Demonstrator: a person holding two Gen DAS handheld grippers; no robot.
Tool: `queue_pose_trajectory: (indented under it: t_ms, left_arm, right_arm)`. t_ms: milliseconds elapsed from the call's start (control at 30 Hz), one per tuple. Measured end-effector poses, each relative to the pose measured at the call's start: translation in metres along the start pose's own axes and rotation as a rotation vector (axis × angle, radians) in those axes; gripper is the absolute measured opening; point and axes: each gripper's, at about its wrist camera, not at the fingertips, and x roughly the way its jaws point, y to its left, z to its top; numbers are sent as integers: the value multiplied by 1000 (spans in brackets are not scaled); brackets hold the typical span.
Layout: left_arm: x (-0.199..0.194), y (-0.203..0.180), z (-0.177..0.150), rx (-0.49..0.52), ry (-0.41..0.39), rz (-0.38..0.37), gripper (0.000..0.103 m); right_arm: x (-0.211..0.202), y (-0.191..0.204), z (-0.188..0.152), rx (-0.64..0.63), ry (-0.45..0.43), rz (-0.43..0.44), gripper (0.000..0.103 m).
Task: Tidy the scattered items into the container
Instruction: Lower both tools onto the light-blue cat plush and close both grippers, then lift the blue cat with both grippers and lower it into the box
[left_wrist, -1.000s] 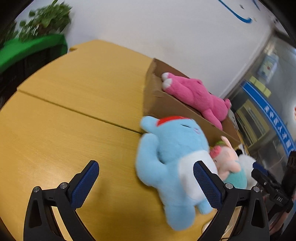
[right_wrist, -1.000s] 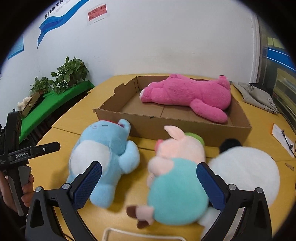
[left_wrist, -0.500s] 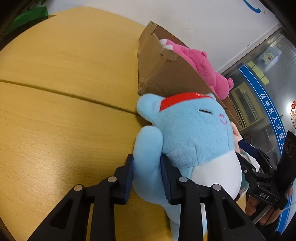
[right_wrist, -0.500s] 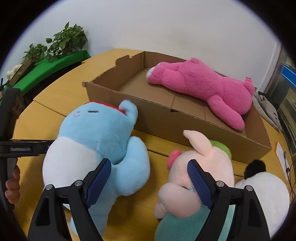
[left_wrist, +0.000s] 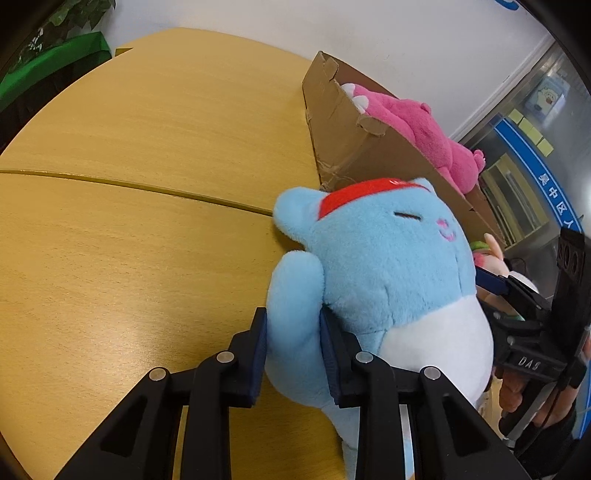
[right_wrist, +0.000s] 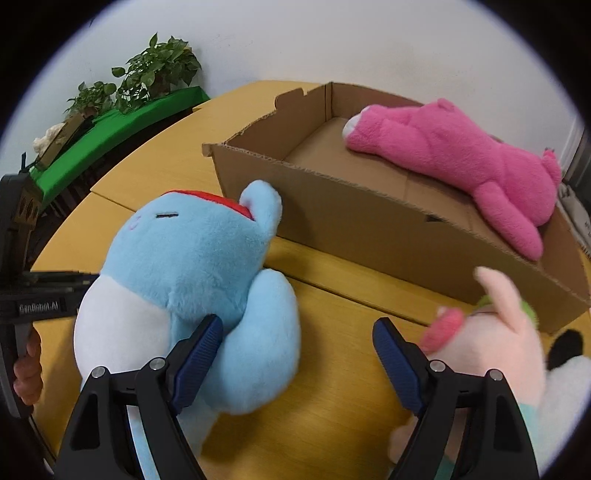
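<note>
Left gripper (left_wrist: 293, 354) clamps blue plush (left_wrist: 376, 280) arm | right gripper (right_wrist: 297, 360) closing, box (right_wrist: 369, 221) interior visible

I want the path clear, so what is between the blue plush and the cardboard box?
Nothing: in the right wrist view the blue plush has its ear against the front wall of the cardboard box, with only bare table beside it.

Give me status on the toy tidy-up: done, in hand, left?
Done: pink toy lies in the cardboard box. In hand: left gripper is clamped on the blue toy's arm; right gripper is closing around its other arm. Left: blue toy, pig toy and white toy on the table.
</note>
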Motion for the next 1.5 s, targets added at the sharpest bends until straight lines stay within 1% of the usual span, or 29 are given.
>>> queue_pose_trajectory:
  t_ms: [67, 167, 300, 500, 533, 567, 600, 633, 700, 833, 933, 1033, 1133, 1200, 1267, 1300, 1333, 1400, 1433, 1500]
  left_arm:
    - [1, 1, 0, -8, -1, -5, 29]
    - [5, 2, 2, -14, -1, -21, 29]
    - [9, 0, 6, -5, 0, -22, 29]
    - [12, -2, 10, -6, 23, -15, 28]
    - [13, -3, 11, -8, 30, -14, 28]
    - [13, -4, 12, -8, 34, -18, 28]
    - [12, -7, 12, -2, 30, -20, 26]
    - [11, -9, 11, 5, 24, -13, 25]
    - [6, -14, 12, 12, 16, 8, 25]
    - [-7, -25, 17, 23, -1, 8, 24]
    - [-24, -47, 31, 72, -53, 14, 24]
    - [-47, -77, 63, 118, -142, -16, 24]
    - [-57, -120, 105, 205, -216, -27, 24]
    - [-51, -151, 135, 255, -247, -21, 24]
    - [-33, -181, 166, 290, -266, -5, 24]
    - [-20, -189, 183, 301, -264, 7, 24]
    - [-6, -188, 202, 306, -253, 18, 24]
    - [23, -179, 226, 302, -210, 35, 24]
    - [44, -171, 235, 295, -175, 50, 24]
    - [83, -154, 242, 275, -98, 80, 24]
  right_arm:
    - [2, -2, 3, 28, 3, 27, 81]
    - [6, -4, 1, 21, 9, 35, 81]
    - [18, -12, 2, 16, 37, 56, 82]
    - [26, -12, 1, 28, 43, 62, 81]
    - [26, -12, 0, 32, 43, 74, 74]
    - [25, -12, 0, 38, 45, 103, 55]
    - [24, -11, -2, 38, 51, 150, 41]
    - [24, -7, -4, 30, 55, 175, 30]
    - [20, -2, -8, 16, 37, 153, 29]
    - [12, -15, -15, 87, 30, 231, 26]
    - [-7, -23, -11, 105, -32, 248, 25]
    - [-42, -38, 13, 121, -144, 244, 25]
    - [-76, -63, 51, 116, -270, 214, 25]
    - [-89, -82, 84, 97, -329, 167, 25]
    - [-87, -103, 118, 102, -359, 125, 25]
    - [-82, -112, 131, 109, -364, 112, 25]
    - [-75, -121, 145, 115, -367, 97, 25]
    - [-49, -139, 172, 127, -347, 62, 25]
    - [-36, -144, 179, 135, -325, 54, 25]
    - [9, -153, 189, 150, -241, 37, 25]
